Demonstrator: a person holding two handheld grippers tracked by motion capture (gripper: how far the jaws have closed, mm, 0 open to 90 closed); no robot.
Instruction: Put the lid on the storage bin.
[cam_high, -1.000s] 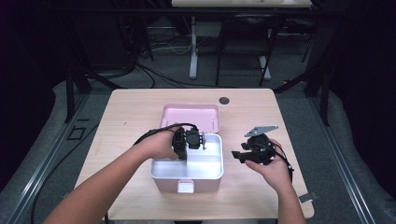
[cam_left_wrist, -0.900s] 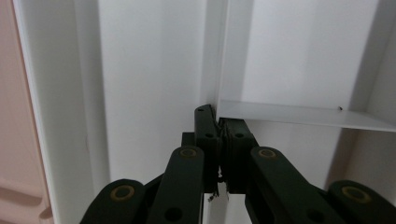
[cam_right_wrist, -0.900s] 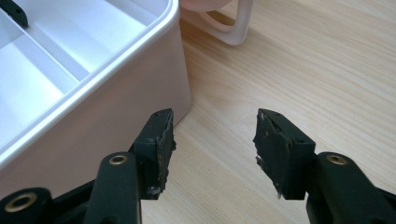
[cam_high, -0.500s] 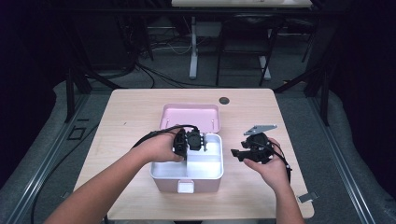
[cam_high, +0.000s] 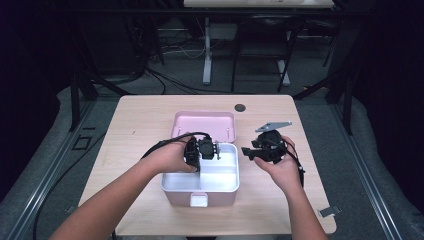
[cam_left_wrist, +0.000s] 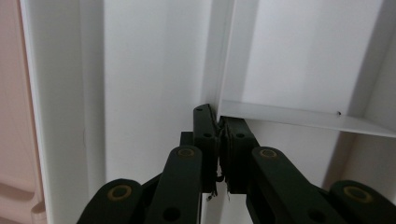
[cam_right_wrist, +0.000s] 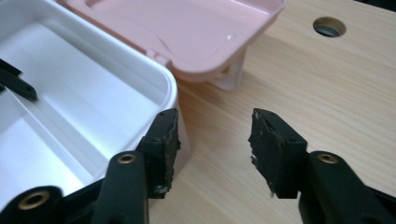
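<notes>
Narrowing but empty, the right gripper (cam_high: 248, 151) is withdrawn toward 3 o'clock of the box (cam_high: 227, 186); the left gripper (cam_left_wrist: 218, 140) is kept pinched on the divider (cam_left_wrist: 299, 117), suggesting tray removal.

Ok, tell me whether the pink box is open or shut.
Open: the lid lies folded back behind the white tray, whose compartments show bare.

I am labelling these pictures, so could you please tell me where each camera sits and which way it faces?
High view: above the person's side, facing forward and down on the table; both forearms, left tool, right tool.
Left gripper view: on the left tool, facing the box's white divider, jaws pinching it.
Right gripper view: on the right tool, jaws apart beside the box.
All share the box.
</notes>
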